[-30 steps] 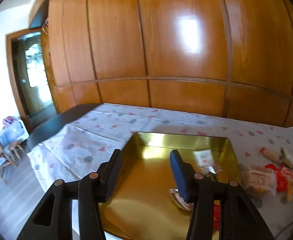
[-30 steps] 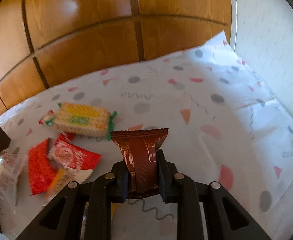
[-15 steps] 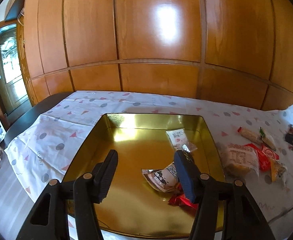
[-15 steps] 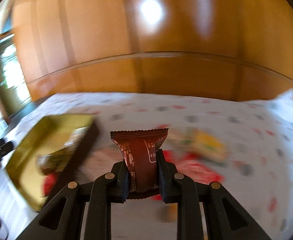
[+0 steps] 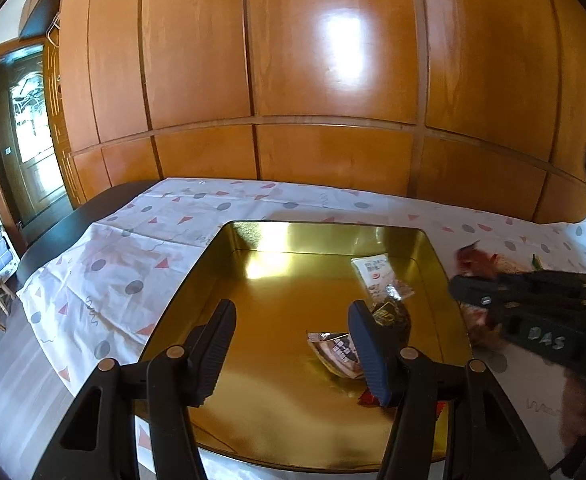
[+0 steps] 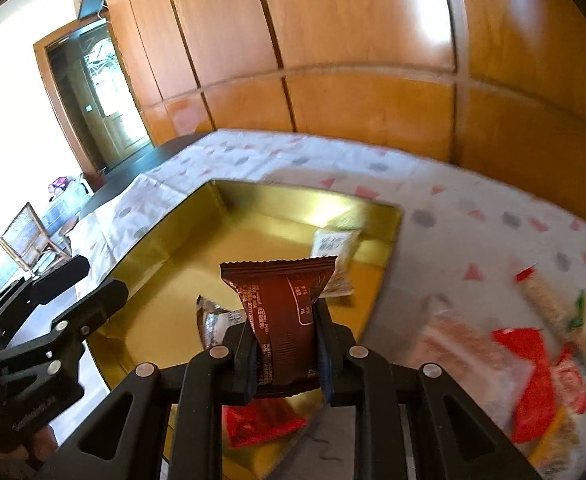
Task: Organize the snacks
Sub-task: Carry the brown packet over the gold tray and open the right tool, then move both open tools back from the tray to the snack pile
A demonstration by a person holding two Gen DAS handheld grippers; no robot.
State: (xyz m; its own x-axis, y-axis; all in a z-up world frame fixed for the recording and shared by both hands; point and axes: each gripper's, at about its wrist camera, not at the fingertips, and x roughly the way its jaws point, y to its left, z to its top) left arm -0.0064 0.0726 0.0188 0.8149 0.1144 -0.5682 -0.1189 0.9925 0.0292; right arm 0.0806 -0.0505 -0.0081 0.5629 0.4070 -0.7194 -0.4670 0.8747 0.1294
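Carrying the brown snack packet (image 6: 283, 320) clenched in the right gripper (image 6: 285, 344) over the gold tray (image 6: 165, 256), next it just needs dropping in, while the left gripper (image 5: 293, 344) hangs released and empty.

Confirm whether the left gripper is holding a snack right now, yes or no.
No: in the left wrist view the left gripper stands open above the gold tray with only bare tray floor between its fingers.

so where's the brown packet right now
In the right wrist view, the brown packet is clamped upright in the right gripper, over the gold tray's near right corner.
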